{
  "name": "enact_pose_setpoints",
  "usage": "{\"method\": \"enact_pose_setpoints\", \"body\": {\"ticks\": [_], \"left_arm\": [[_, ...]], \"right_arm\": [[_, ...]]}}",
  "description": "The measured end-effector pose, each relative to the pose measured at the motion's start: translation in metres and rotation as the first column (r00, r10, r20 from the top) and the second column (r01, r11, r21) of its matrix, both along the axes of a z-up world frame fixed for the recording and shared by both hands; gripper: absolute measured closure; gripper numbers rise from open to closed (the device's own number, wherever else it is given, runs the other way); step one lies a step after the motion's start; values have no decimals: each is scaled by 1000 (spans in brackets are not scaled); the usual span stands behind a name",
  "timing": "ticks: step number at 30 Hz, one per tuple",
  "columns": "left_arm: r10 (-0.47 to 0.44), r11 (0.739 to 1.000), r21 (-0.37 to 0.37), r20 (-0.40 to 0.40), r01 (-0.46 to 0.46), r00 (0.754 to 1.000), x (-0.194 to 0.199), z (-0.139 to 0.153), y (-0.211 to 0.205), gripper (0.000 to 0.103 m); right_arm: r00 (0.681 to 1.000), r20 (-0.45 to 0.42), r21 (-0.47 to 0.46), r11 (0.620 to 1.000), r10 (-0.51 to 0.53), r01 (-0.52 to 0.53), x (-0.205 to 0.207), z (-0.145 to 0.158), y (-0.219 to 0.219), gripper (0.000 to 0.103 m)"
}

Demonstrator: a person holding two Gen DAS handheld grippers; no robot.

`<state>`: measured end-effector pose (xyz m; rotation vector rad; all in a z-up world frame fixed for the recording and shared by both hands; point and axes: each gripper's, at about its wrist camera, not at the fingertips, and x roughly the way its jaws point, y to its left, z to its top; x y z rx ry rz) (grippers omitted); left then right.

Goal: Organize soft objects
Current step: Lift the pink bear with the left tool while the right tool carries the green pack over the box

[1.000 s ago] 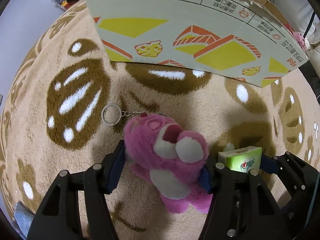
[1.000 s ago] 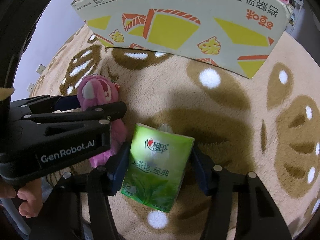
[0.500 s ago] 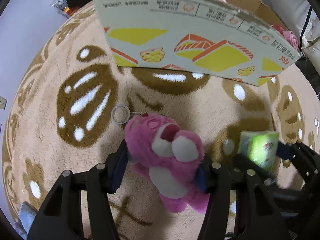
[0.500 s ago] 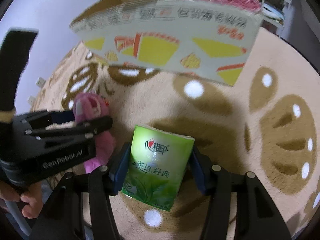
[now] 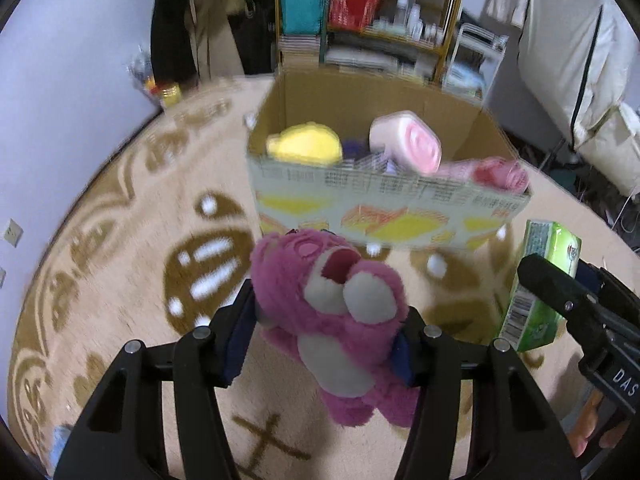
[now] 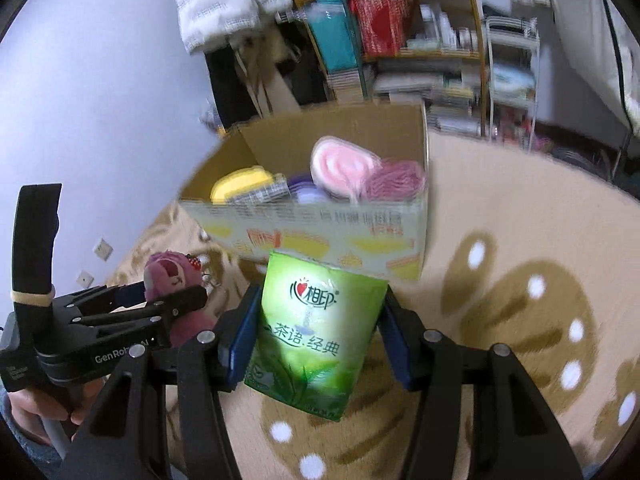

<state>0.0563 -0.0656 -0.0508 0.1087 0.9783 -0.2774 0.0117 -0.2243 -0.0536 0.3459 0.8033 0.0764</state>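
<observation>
beige rug [image 5: 120, 280] | left gripper [image 5: 324, 340] tilted down, jaws clamping pink bear [image 5: 332, 320] | right gripper [image 6: 316, 336] likewise, clamping tissue pack [image 6: 316, 332]

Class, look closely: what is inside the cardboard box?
Inside the cardboard box: a yellow plush, a pink-and-white roll, a pink bundle and something purple. The near wall hides anything lower.

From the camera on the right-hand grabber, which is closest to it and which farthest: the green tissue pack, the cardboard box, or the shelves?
1. Green tissue pack: clamped between the right gripper fingers.
2. Cardboard box: just beyond, on the carpet.
3. Shelves: farthest, against the back of the room.
</observation>
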Motion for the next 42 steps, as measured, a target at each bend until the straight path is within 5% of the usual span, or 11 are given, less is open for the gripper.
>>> {"method": "enact_pose_setpoints", "body": {"ticks": [7,17,30,42], "left_arm": [[7,999,-43,179,1,984,0,49,14,47],[-17,998,-49,351,37,936,9,96,11,47],[-45,998,-17,413,57,909,40,111,-6,47],[-71,997,11,378,72,923,62,86,-21,46]], "right_arm": [[986,167,-50,998,-21,30,-4,38,0,44],[968,250,-80,995,-30,52,14,63,-7,44],[956,292,-106,993,-14,47,51,69,-11,44],[955,296,-77,996,-21,46,74,61,-21,44]]}}
